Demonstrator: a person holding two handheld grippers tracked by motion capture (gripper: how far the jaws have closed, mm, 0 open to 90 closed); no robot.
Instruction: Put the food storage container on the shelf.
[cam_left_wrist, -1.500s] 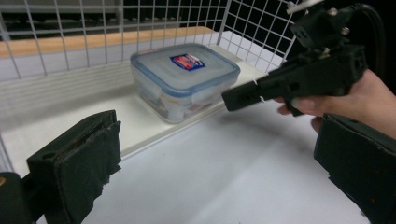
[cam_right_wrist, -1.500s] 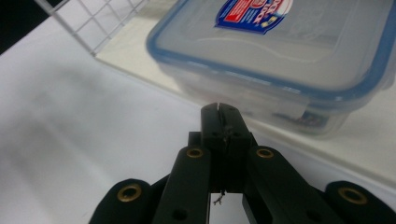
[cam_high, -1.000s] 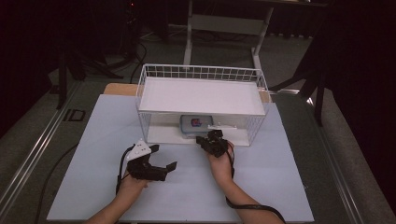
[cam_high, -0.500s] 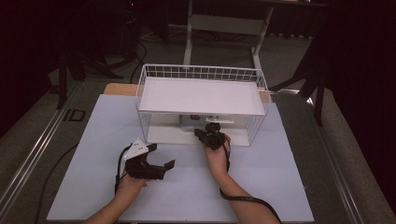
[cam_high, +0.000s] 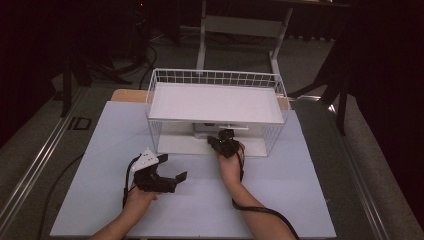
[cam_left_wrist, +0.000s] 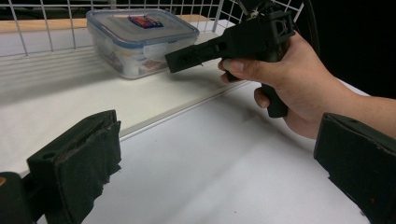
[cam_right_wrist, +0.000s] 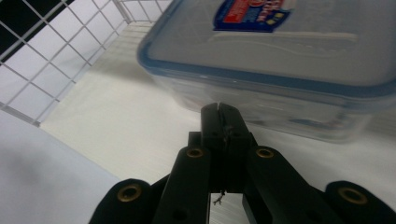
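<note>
Right gripper: jaws clenched together with nothing between them, tip pointed at the near wall of the clear lidded food container, just short of it. Food container: blue-rimmed lid with a label on top, standing on the lower shelf of the white wire rack, under the rack's upper tray. Left gripper: jaws released and wide apart, empty, resting on the white table near and left of the rack, well apart from the container.
</note>
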